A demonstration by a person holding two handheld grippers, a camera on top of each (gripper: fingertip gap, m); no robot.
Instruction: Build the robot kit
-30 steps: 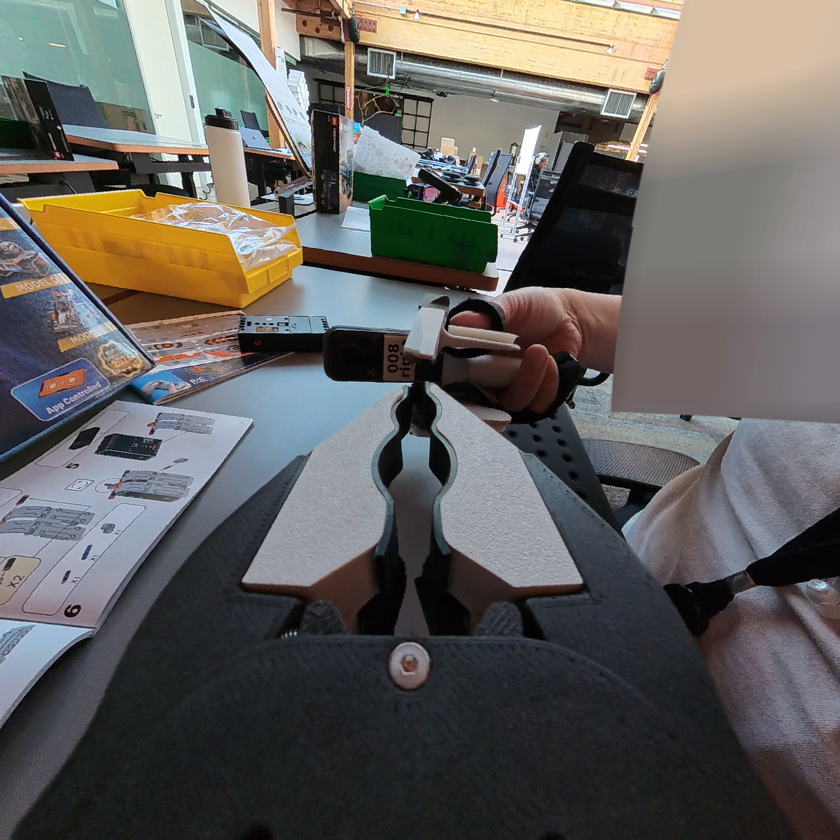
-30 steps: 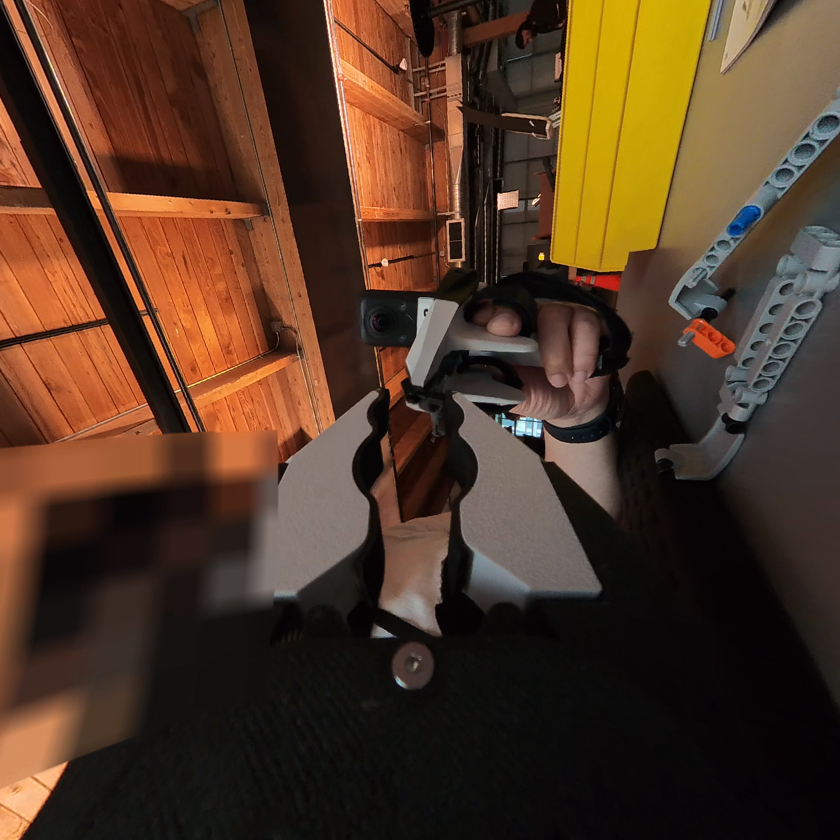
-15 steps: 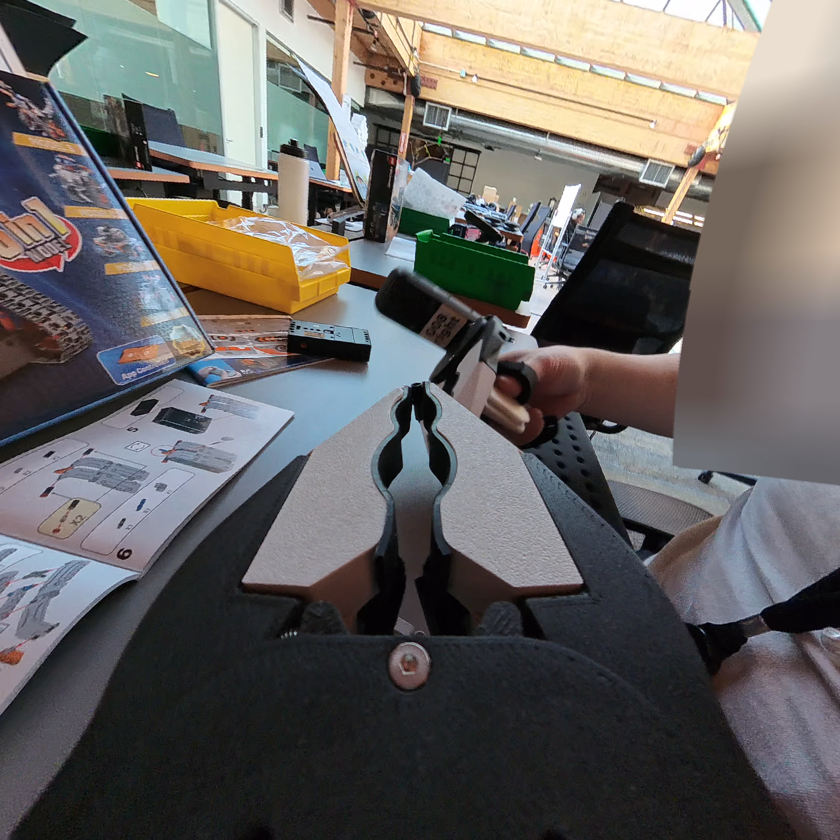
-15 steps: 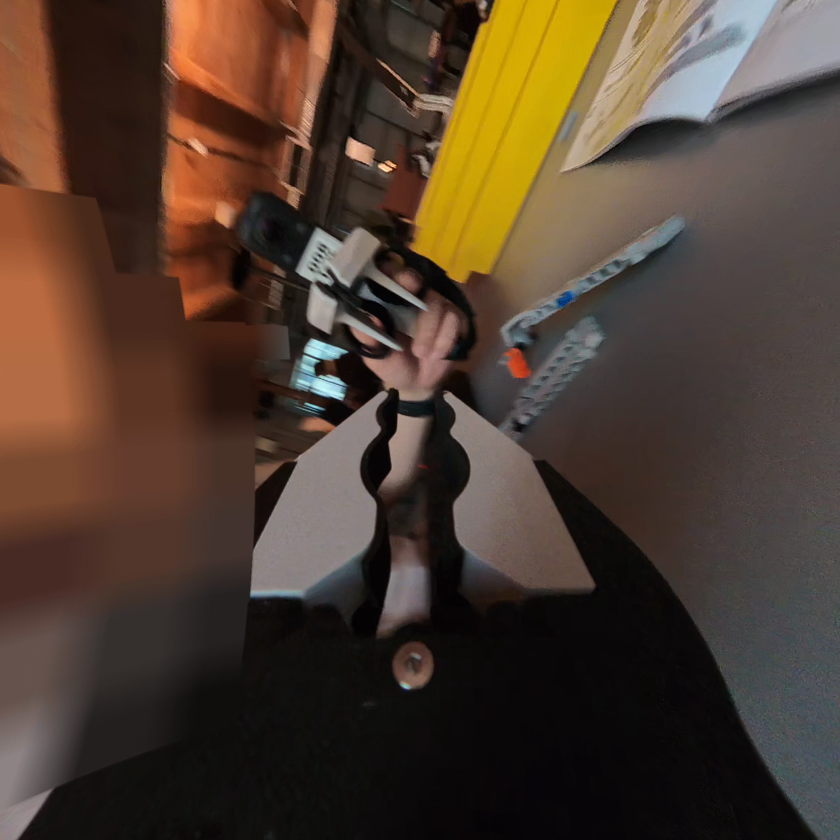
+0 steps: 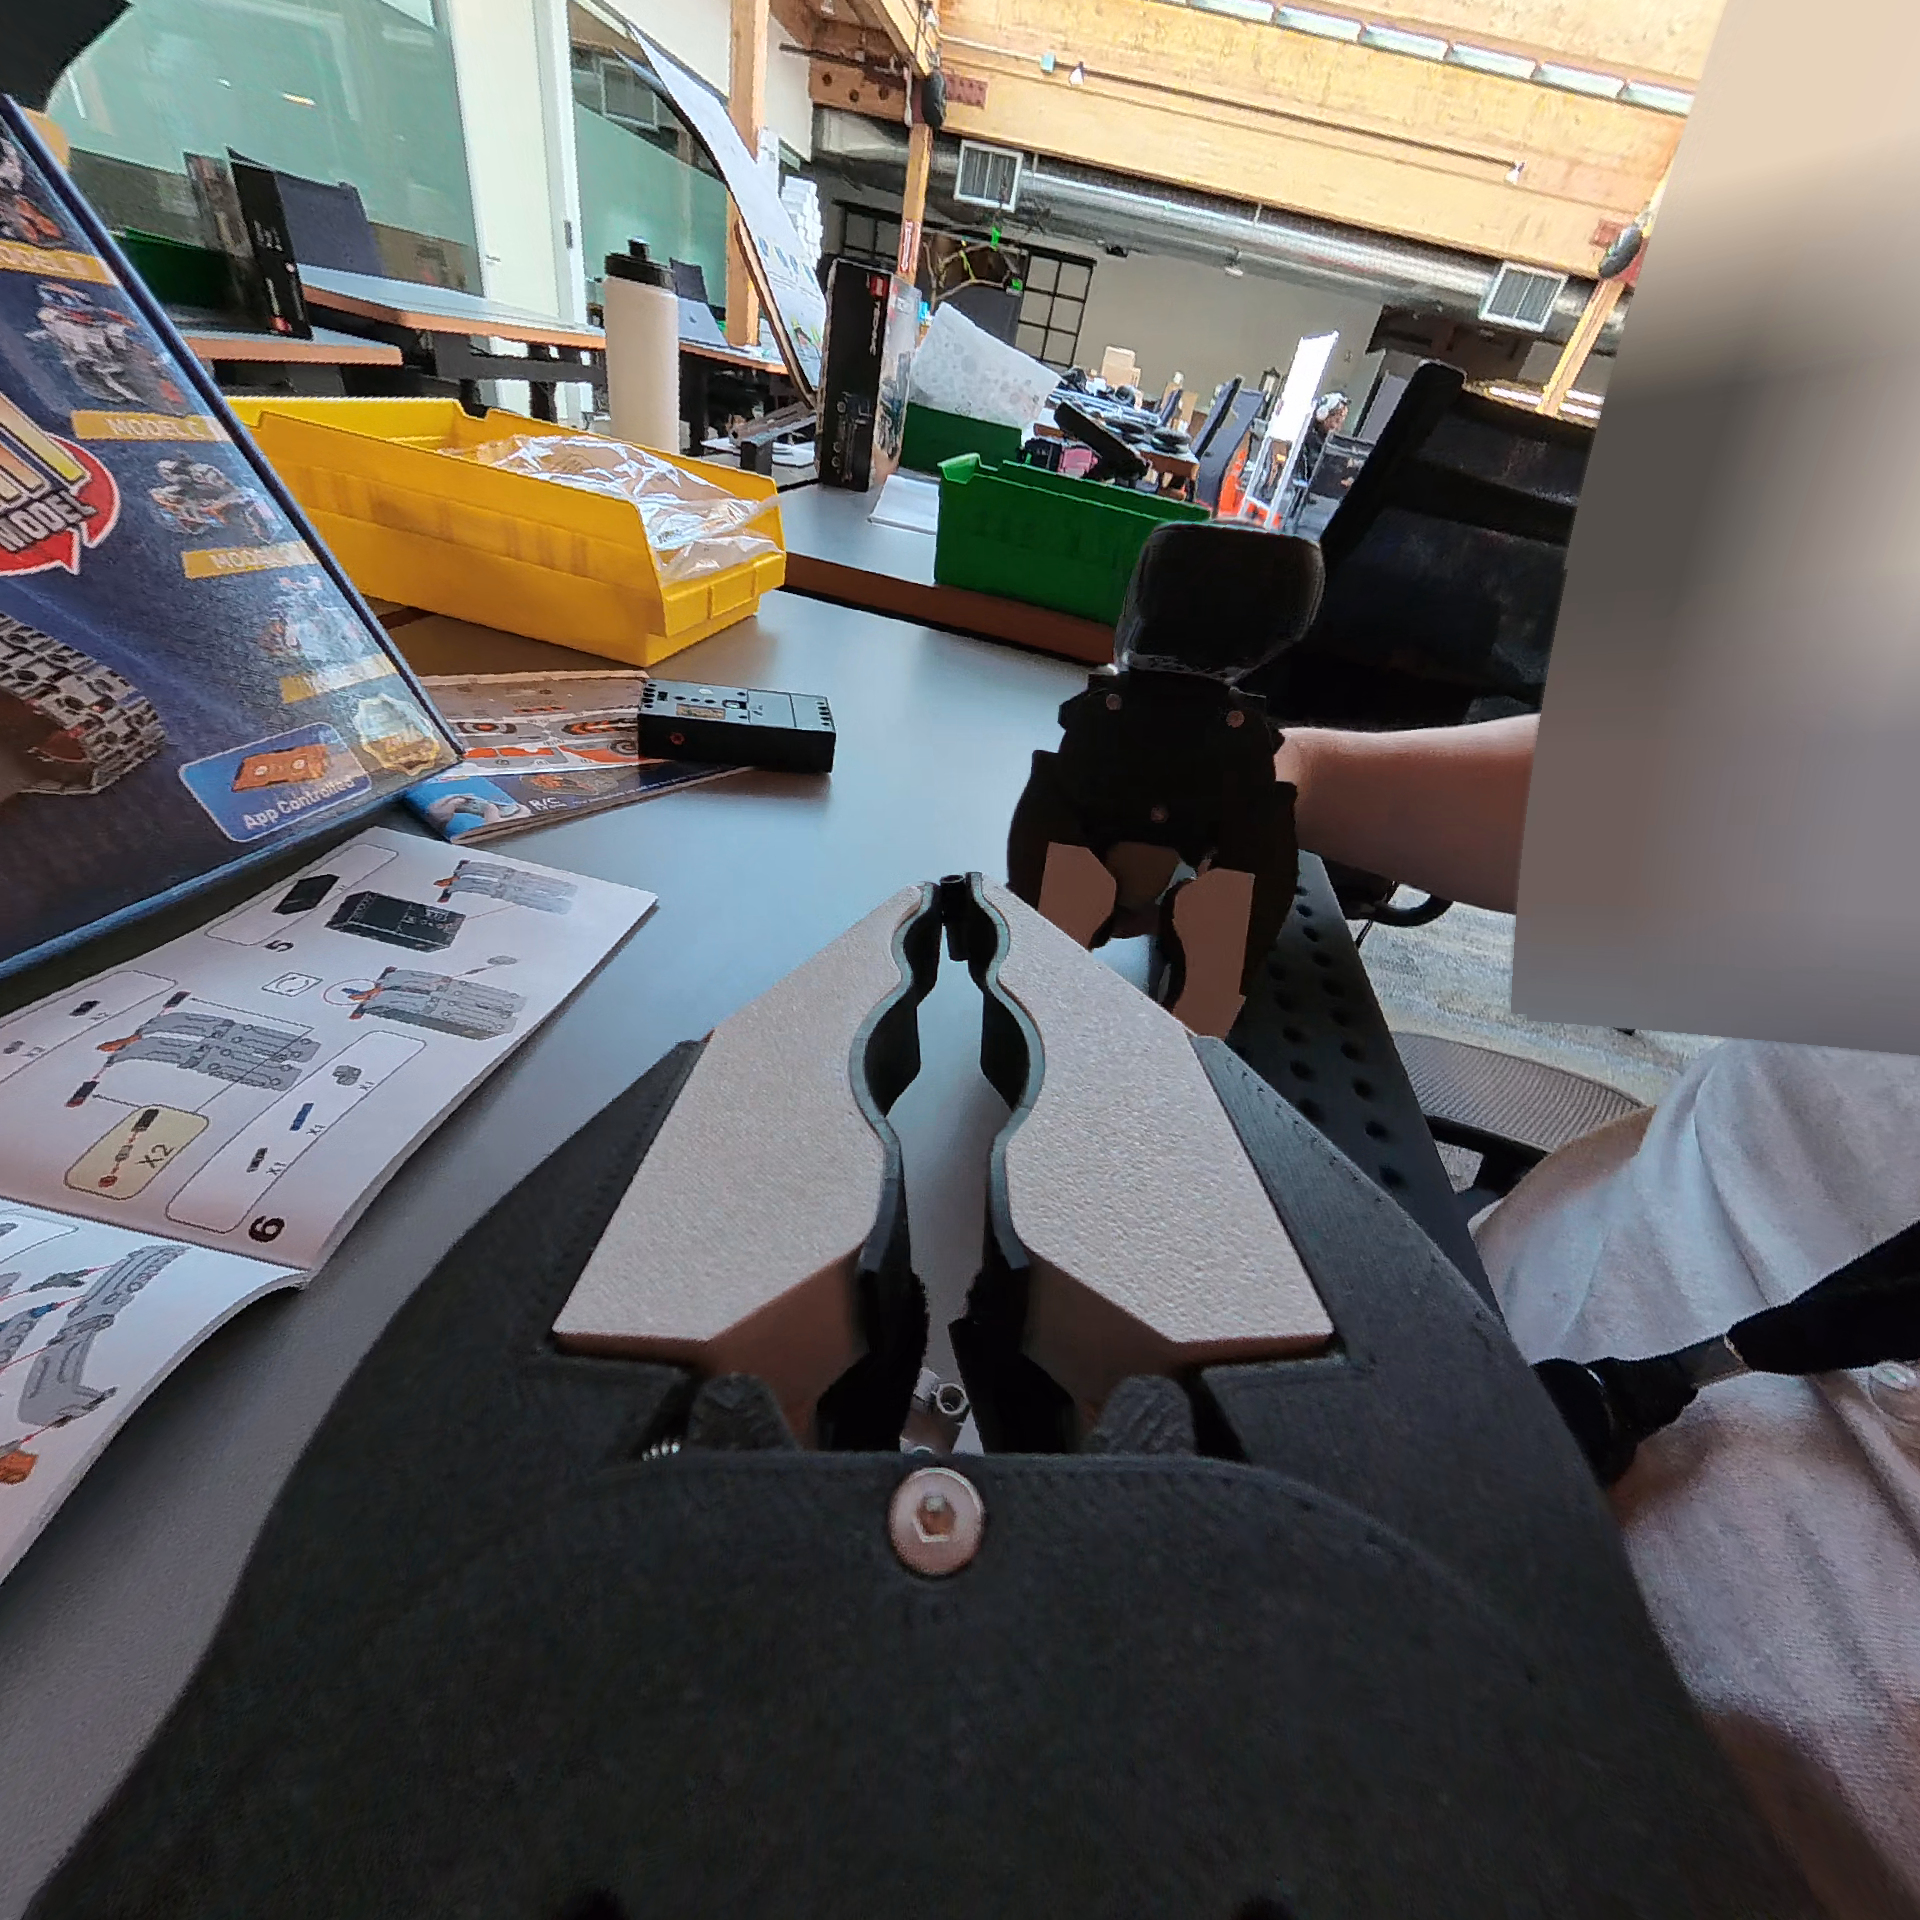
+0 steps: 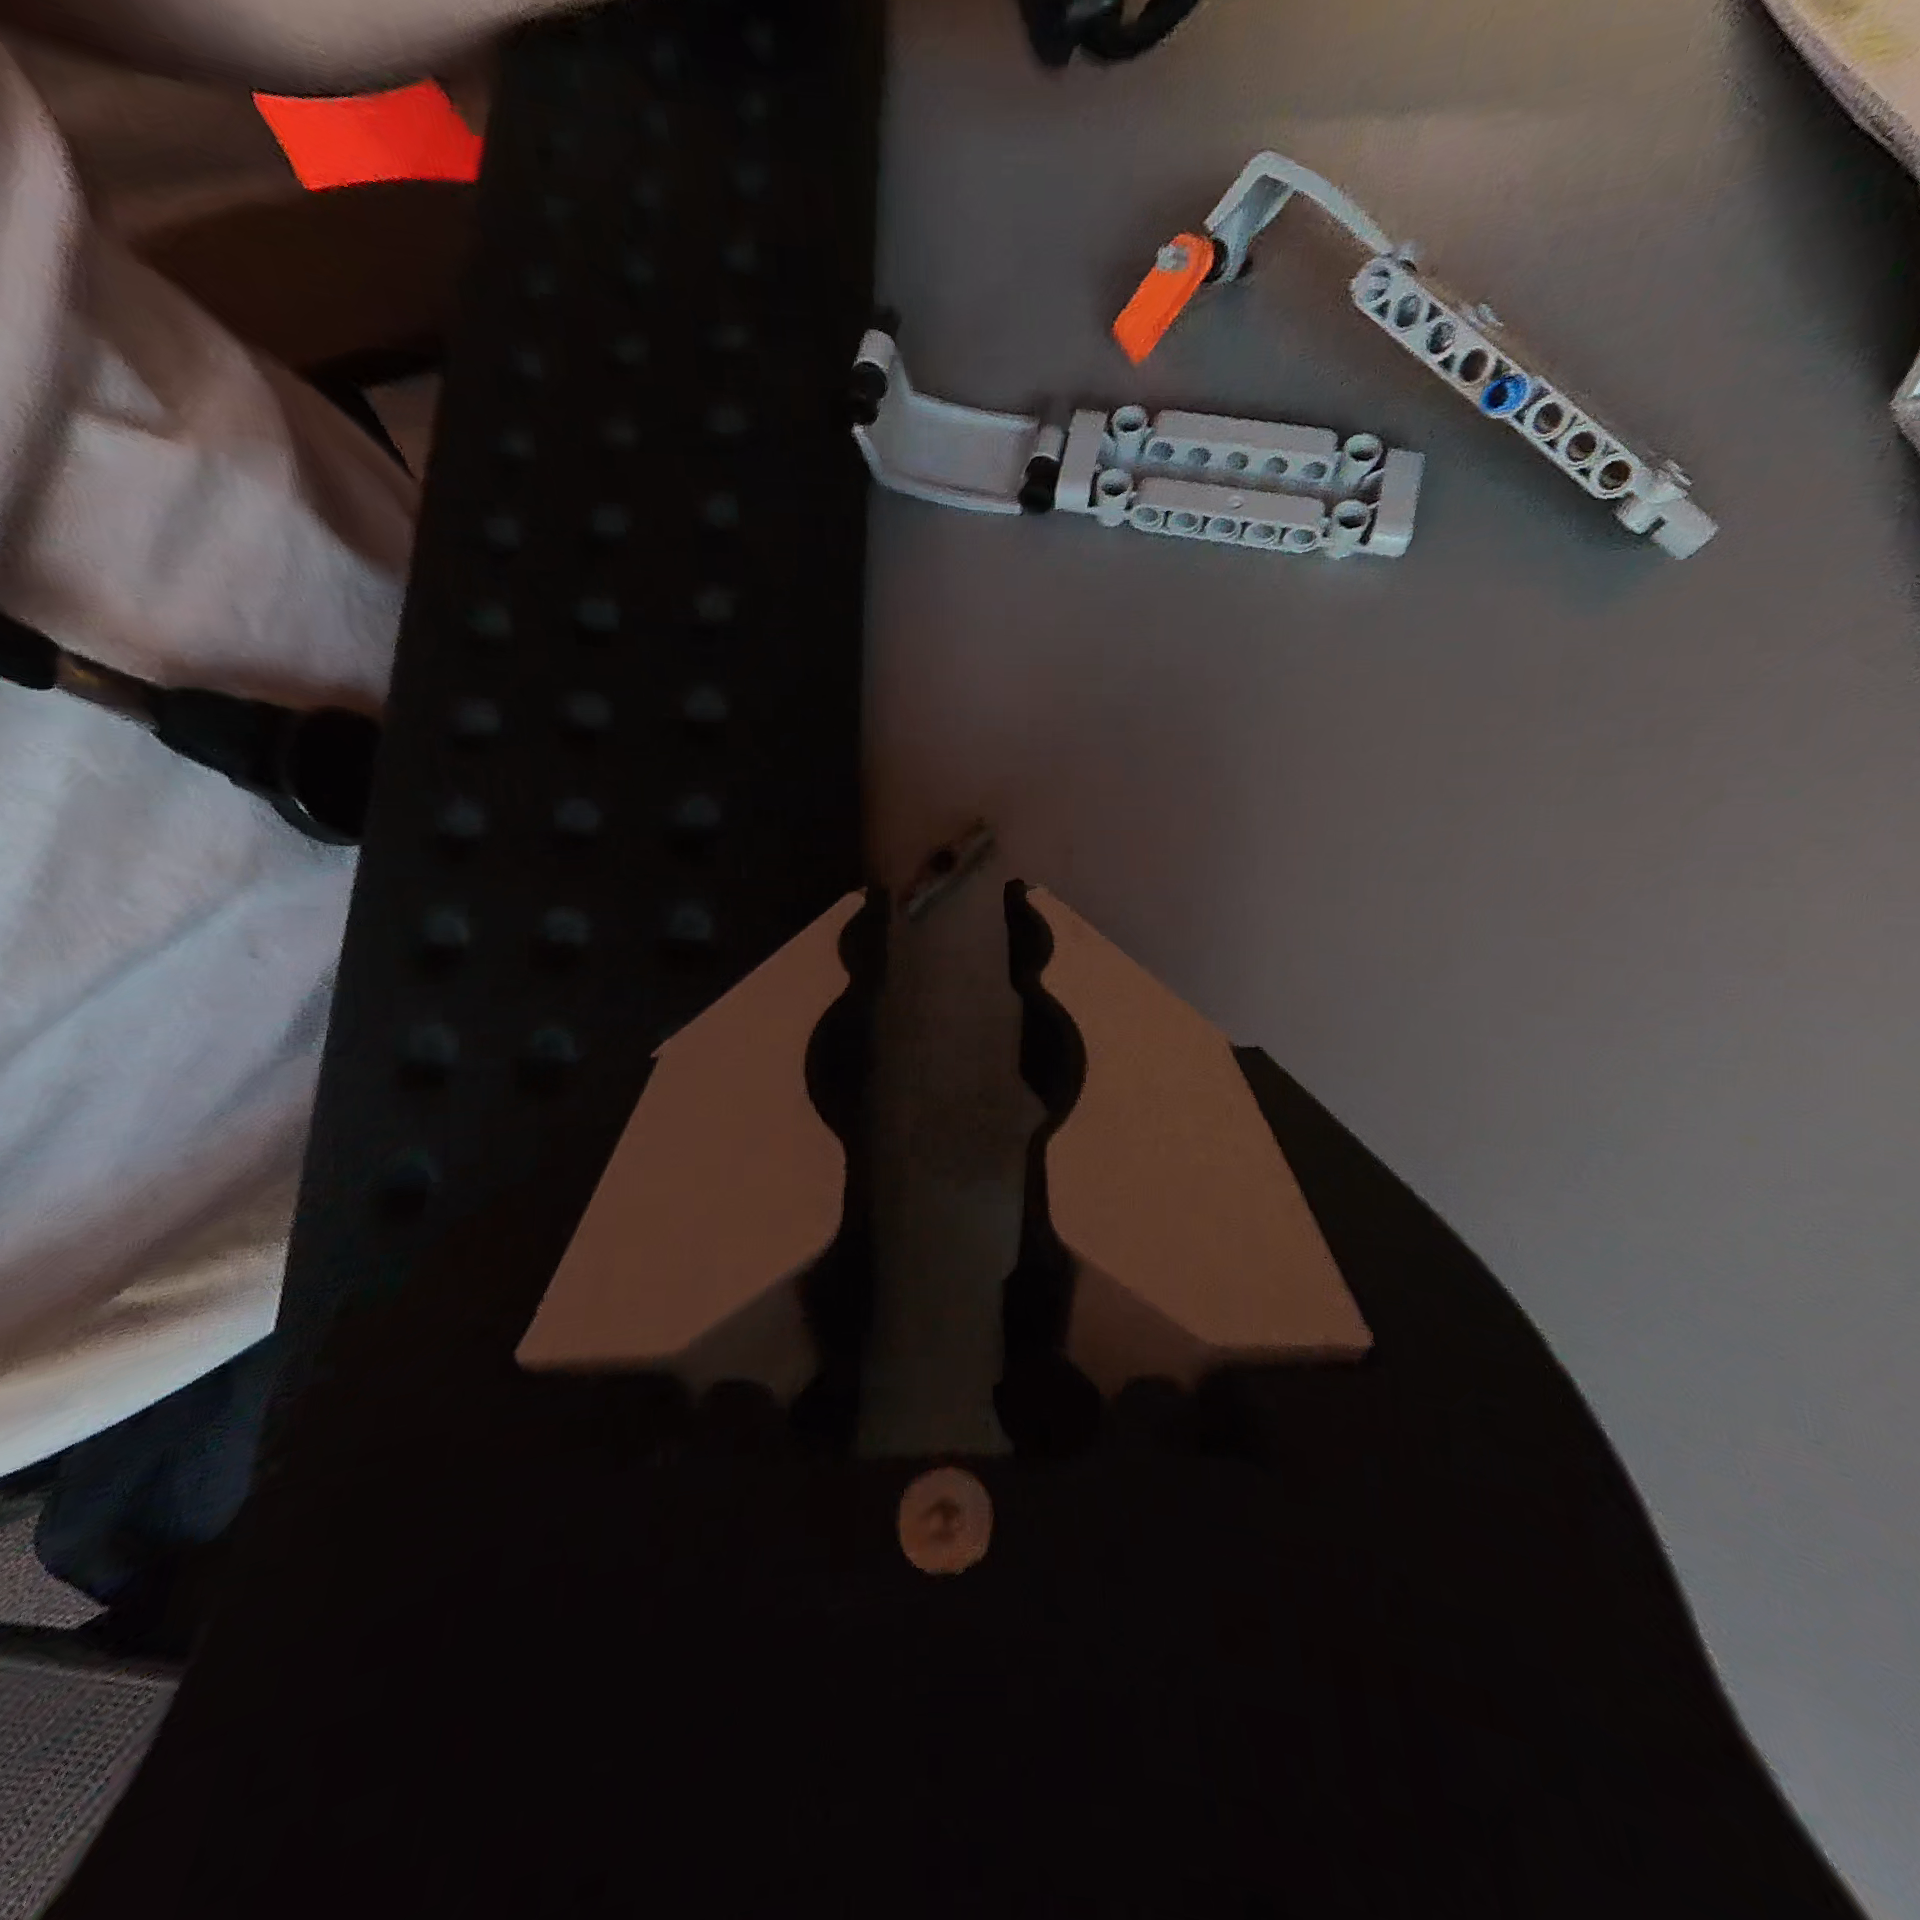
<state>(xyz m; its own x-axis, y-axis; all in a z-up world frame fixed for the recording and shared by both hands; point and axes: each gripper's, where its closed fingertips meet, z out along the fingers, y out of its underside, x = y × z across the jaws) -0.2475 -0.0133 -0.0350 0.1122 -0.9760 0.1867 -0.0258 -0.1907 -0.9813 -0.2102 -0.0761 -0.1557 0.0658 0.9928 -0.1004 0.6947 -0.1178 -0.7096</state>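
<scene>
Fingers of my left gripper [image 5: 958, 916] were pinched nearly together, with a small black peg [image 5: 954, 900] standing upright between the very tips, held clear above the grey table [image 5: 790, 862]. A second before, that gripper had faced my right one tip to tip. Since then the right gripper [image 6: 943, 899] had swung away and turned downward, so it looked straight at the tabletop near its edge.

Its fingers stood a narrow gap apart and held nothing. A small dark pin [image 6: 948, 864] lay on the table just beyond the tips, not touching either one. On that gripper's left ran a black perforated armrest [image 6: 623, 520].

Farther along the table lay a short grey beam assembly [image 6: 1236, 483]. A long grey beam with a blue pin [image 6: 1527, 405] lay beside it but apart, with an orange piece [image 6: 1158, 296] at its bent end.

On my left side the open instruction booklet [image 5: 260, 1039] lay flat, with the blue box [image 5: 156, 571] propped behind it. A black block [image 5: 738, 722] and a yellow bin [image 5: 499, 520] sat well beyond.
</scene>
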